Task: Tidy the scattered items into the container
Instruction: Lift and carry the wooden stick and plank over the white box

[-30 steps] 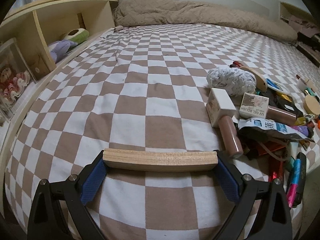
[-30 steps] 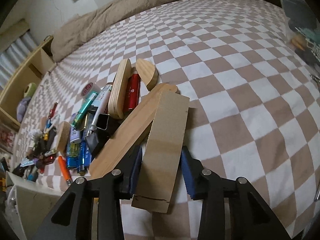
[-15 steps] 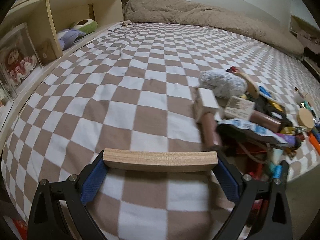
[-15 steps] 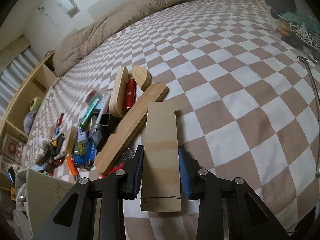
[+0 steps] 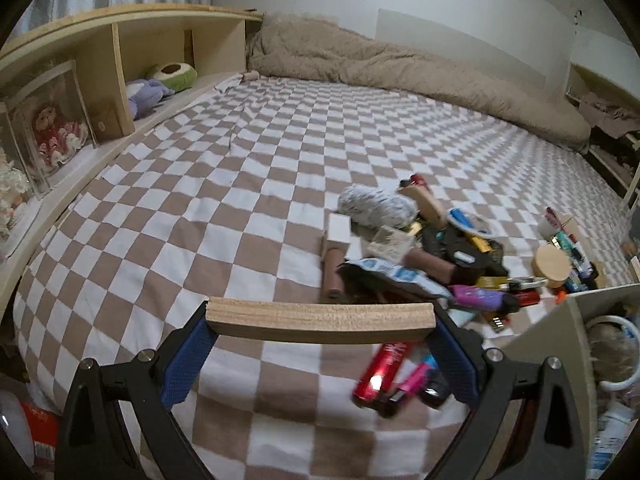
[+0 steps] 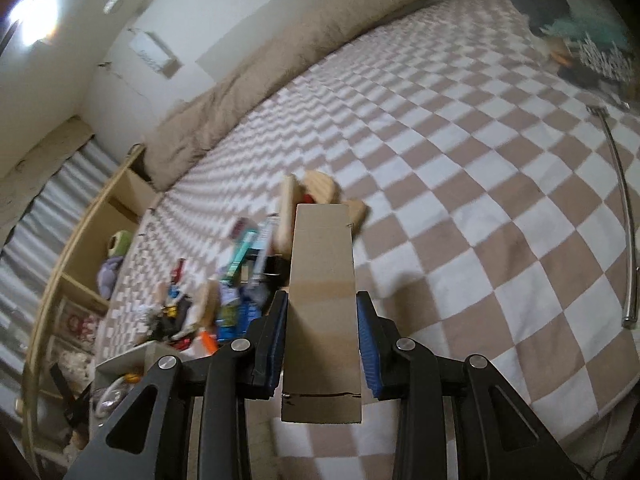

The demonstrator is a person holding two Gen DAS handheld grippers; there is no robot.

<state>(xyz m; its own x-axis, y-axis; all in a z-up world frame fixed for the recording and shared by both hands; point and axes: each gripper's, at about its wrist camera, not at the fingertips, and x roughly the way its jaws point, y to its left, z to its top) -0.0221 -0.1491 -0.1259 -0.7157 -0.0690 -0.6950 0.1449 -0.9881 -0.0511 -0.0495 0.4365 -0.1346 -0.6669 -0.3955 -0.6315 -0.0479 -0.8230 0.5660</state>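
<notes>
My left gripper (image 5: 320, 328) is shut on a wooden block (image 5: 320, 319), gripped by its ends and held above the checkered bed (image 5: 200, 220). My right gripper (image 6: 322, 320) is shut on a flat wooden plank (image 6: 323, 280), lifted above the bed. A pile of scattered items (image 5: 440, 256) lies right of the left gripper: a grey fluffy ball, tubes, packets, a red can (image 5: 384, 370). The white container (image 5: 560, 320) stands at the bed's edge, lower right; it also shows in the right wrist view (image 6: 132, 356), lower left.
A wooden shelf (image 5: 120, 60) with plush toys runs along the bed's left side. A beige duvet (image 5: 400, 64) lies at the far end. More wooden pieces (image 6: 316, 192) and tubes lie beyond the plank. A metal rod (image 6: 628, 240) lies at the right.
Both grippers have lifted and pulled back with their wooden pieces. The right plank has risen clear of the long wooden piece. The container has come into the left wrist view.
</notes>
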